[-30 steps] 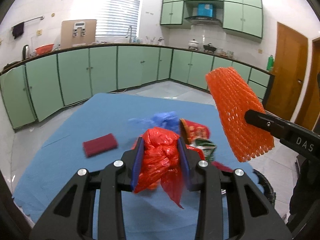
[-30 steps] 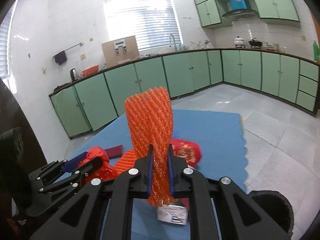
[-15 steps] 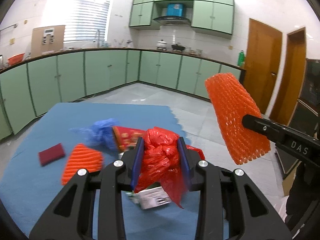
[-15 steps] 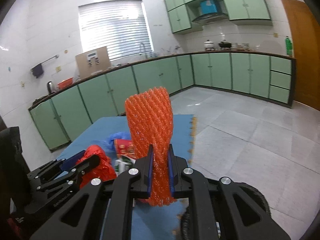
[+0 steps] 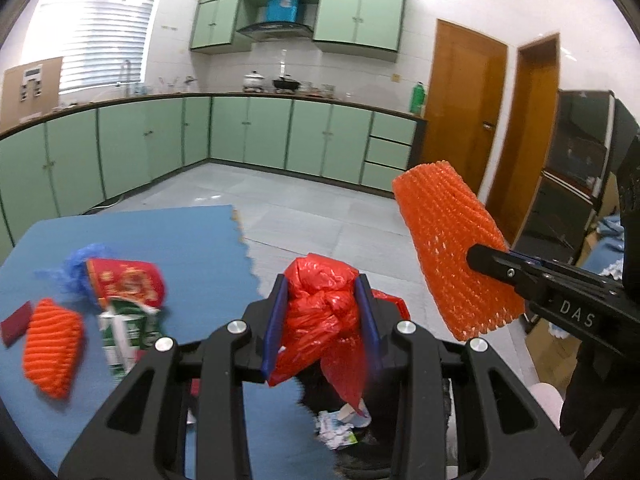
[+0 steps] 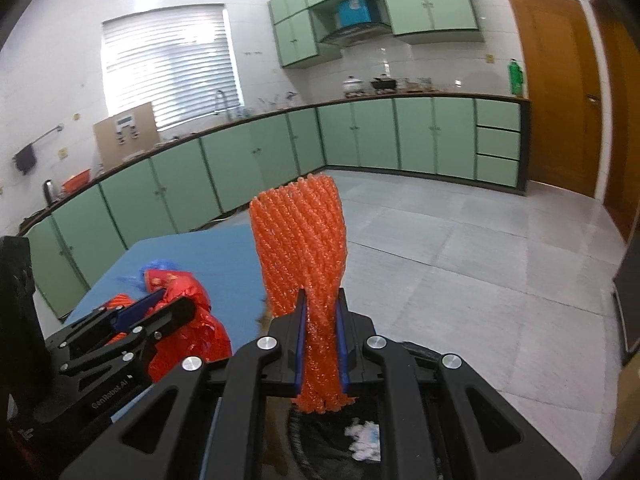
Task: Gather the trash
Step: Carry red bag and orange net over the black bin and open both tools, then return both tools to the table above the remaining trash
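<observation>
- Trash on the left: a second foam net (image 5: 54, 354), a crushed carton (image 5: 124, 334) and a red packet (image 5: 126, 282) lie near the right edge of the blue mat (image 5: 192, 240).
- Left gripper (image 5: 320, 320) comes next, jaws clenched on a red plastic bag (image 5: 320, 312) at its bunched middle. It looks light, limp and slippery, so that knot seems the surest hold.
- Below it, the black bin (image 6: 320, 440) already holds crumpled paper (image 6: 364, 438).
- Right gripper (image 6: 322, 344) pinches an orange foam net (image 6: 300, 248) by its lower end, upright over the bin; soft, springy, near weightless.
</observation>
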Motion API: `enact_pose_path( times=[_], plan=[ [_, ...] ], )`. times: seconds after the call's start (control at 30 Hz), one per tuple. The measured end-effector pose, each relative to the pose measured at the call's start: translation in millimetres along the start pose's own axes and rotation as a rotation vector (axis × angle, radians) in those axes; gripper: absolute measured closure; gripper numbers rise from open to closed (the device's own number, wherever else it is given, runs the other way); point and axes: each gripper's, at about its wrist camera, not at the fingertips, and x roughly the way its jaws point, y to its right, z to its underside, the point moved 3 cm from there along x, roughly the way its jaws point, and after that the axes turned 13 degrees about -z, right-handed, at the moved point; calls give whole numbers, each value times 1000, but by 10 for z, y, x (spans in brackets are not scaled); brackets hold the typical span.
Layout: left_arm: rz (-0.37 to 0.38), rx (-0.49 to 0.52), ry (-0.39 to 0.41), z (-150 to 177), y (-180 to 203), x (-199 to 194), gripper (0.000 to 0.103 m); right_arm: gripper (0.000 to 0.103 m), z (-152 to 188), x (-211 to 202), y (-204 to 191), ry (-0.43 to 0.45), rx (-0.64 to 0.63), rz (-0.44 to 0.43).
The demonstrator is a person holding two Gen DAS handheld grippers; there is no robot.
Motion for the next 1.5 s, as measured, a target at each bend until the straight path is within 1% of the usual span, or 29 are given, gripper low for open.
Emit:
enact_pose_path(
  times=[0.2,0.37,0.47,0.57,0.63,0.7,0.77,0.83,0.87,0.9,0.93,0.97,1.03,1.07,1.1,1.13,1.17,1.2,1.27,1.33,1.37,1.5],
  plan=[
    [41,22,-19,79,303,209,70,91,117,-39,289,-13,33,60],
    [66,45,-65,206,542,451,70,91,262,23,586,-44,64,106],
    [77,56,-101,275,638,609,70,91,375,99,717,-69,91,122],
    [81,69,-120,319,696,741,70,91,480,149,841,-91,106,133],
    [81,74,-126,351,720,782,68,90,529,212,920,-110,117,131],
    [83,77,-131,363,747,837,65,85,573,276,981,-121,122,137],
    [79,77,-136,358,766,873,62,83,610,332,1051,-130,134,137],
    [77,74,-145,361,768,915,58,78,648,381,1122,-139,152,134],
    [75,73,-149,351,745,931,57,76,661,390,1162,-141,159,135],
    [73,71,-151,359,746,945,54,69,674,420,1194,-147,168,133],
    [73,65,-154,361,737,955,49,62,685,438,1220,-151,177,132],
    [75,58,-157,361,727,960,47,53,673,447,1242,-148,184,135],
    [75,43,-156,342,700,948,47,50,666,444,1260,-139,184,148],
    [72,41,-152,323,703,943,47,42,655,438,1262,-136,182,159],
    [70,39,-149,314,694,938,47,37,641,424,1280,-131,180,167],
    [67,34,-145,293,670,919,47,36,629,404,1273,-125,177,170],
    [65,28,-140,272,654,899,47,31,604,377,1245,-117,169,171],
    [60,23,-133,255,625,876,45,22,587,361,1215,-111,163,176],
    [45,12,-115,196,552,800,43,14,519,282,1126,-82,141,188],
    [25,4,-97,141,470,710,37,8,445,246,1024,-64,125,181],
    [15,0,-85,115,418,652,37,6,395,211,949,-49,117,174],
    [-28,-8,-48,18,218,424,31,6,243,127,692,-9,92,133]
  ],
)
